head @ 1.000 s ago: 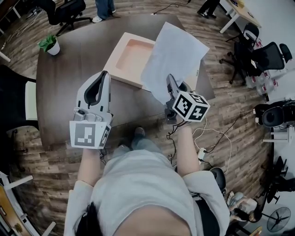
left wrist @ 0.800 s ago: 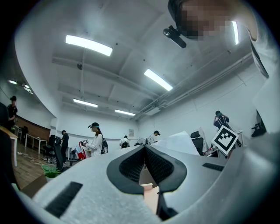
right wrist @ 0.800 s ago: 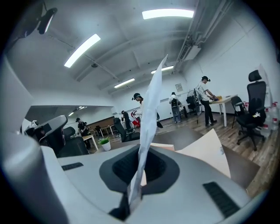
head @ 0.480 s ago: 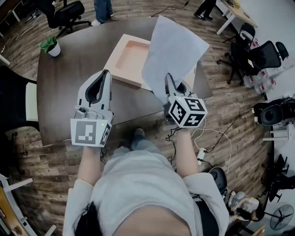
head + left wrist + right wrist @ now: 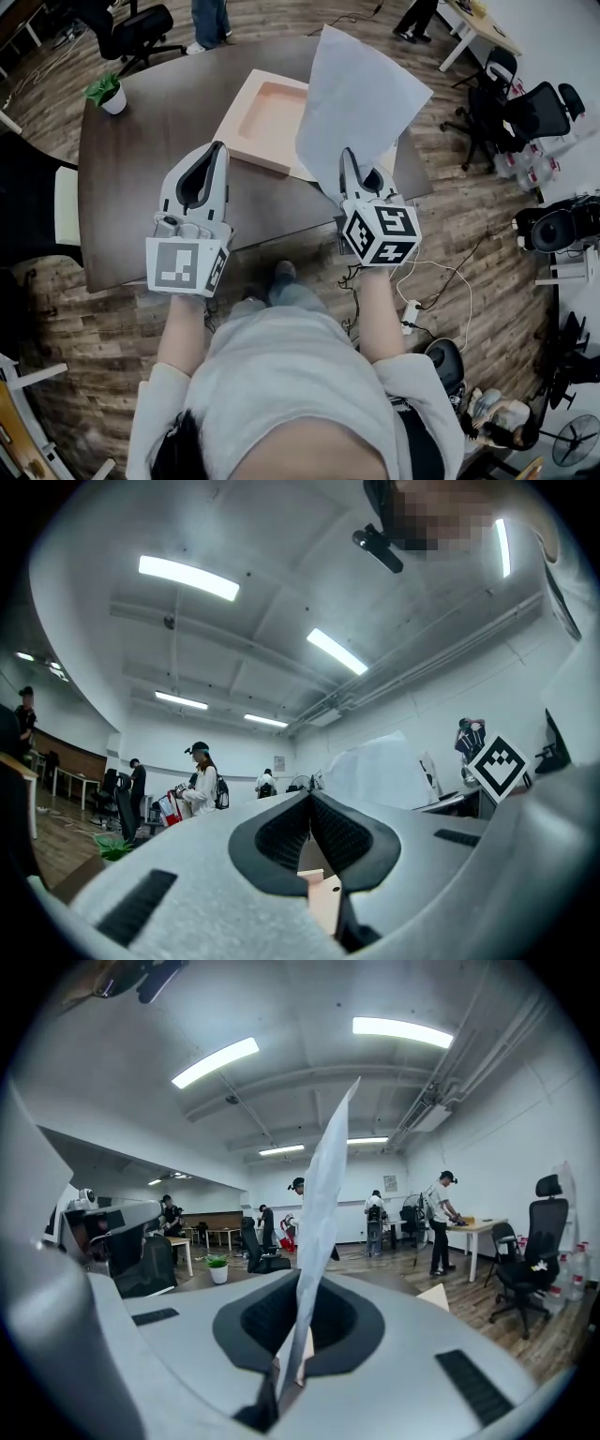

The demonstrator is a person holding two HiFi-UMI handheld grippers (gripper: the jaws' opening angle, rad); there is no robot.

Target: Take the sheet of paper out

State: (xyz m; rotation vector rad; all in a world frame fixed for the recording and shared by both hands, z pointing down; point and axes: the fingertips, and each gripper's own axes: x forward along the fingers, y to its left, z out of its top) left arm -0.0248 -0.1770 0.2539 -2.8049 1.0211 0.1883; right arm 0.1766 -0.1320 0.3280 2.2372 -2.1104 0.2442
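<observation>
Paper (image 5: pixel 361 103) rose (tray (image 5: pixel 258 117) partly covered).

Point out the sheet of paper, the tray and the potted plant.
sheet of paper (image 5: pixel 361 103), head view, middle of the sheet.
tray (image 5: pixel 272 114), head view, bare inner floor.
potted plant (image 5: pixel 101 87), head view, green leaves.
</observation>
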